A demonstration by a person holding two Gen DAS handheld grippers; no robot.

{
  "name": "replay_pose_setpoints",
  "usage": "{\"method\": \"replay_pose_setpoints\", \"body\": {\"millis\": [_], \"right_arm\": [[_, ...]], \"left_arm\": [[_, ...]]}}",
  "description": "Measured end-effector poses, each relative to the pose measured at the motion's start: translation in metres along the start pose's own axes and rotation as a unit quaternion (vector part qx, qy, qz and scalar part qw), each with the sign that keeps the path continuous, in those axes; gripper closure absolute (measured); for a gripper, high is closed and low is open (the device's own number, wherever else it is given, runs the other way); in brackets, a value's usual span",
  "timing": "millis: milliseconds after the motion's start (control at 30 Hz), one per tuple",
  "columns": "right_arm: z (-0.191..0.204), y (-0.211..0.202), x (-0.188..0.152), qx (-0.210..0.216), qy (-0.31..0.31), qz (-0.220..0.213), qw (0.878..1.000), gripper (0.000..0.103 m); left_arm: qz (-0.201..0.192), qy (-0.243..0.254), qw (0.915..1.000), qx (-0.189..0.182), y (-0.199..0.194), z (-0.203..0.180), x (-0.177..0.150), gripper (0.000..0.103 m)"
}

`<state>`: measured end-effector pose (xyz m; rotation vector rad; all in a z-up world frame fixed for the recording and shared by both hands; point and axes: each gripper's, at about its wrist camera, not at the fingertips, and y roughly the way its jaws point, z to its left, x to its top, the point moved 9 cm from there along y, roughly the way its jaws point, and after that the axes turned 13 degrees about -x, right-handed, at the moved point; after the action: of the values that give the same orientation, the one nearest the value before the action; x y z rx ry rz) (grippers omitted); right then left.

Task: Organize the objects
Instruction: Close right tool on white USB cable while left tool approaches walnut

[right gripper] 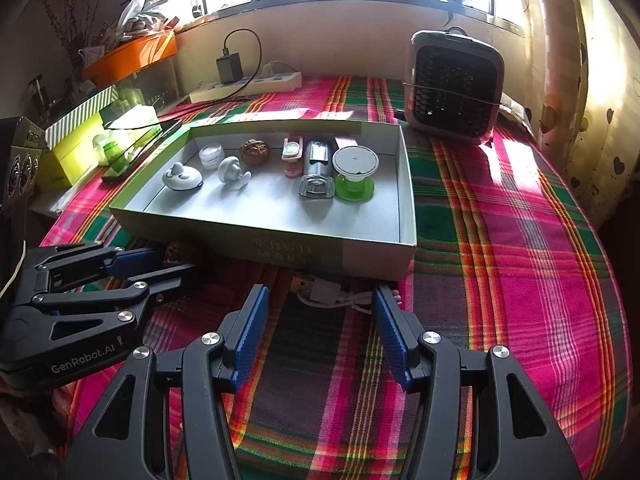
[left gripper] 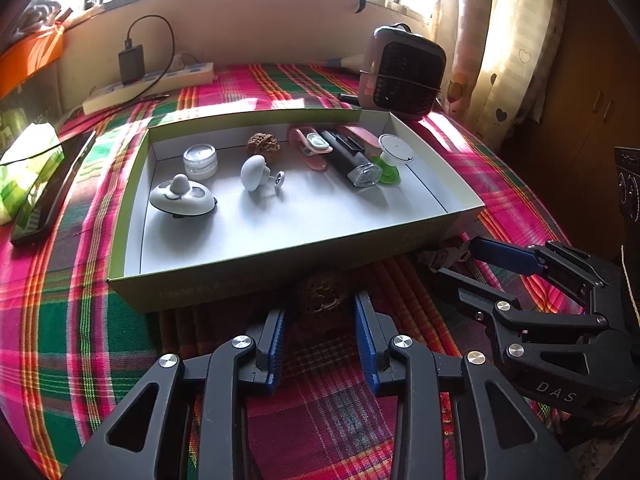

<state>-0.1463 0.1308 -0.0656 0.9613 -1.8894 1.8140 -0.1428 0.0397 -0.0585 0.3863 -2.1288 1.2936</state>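
Observation:
A shallow green box (left gripper: 280, 258) (right gripper: 344, 256) on the plaid cloth holds several small items: a white dome gadget (left gripper: 182, 198), a clear jar (left gripper: 200, 160), a white knob (left gripper: 256, 172), a walnut (left gripper: 263, 143), a pink clip (left gripper: 310, 146), a black shaver (left gripper: 350, 158) and a green-based holder (left gripper: 390, 160). A second walnut (left gripper: 322, 294) lies on the cloth in front of the box, just ahead of my open left gripper (left gripper: 320, 320). A coiled white USB cable (right gripper: 328, 294) lies against the box front, between the tips of my open right gripper (right gripper: 320, 304).
A small heater (left gripper: 400, 72) (right gripper: 452, 84) stands behind the box at right. A power strip with a charger (left gripper: 148, 82) lies at the back. A dark phone (left gripper: 52, 188) and a tissue pack (left gripper: 24, 168) lie left of the box.

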Motion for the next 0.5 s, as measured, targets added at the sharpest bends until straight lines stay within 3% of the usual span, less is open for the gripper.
{"method": "replay_pose_setpoints", "body": {"millis": [500], "right_arm": [[0.021, 0.0, 0.001, 0.028, -0.048, 0.01, 0.998, 0.049]], "left_arm": [[-0.006, -0.012, 0.9999, -0.007, -0.004, 0.007, -0.001, 0.073]]}}
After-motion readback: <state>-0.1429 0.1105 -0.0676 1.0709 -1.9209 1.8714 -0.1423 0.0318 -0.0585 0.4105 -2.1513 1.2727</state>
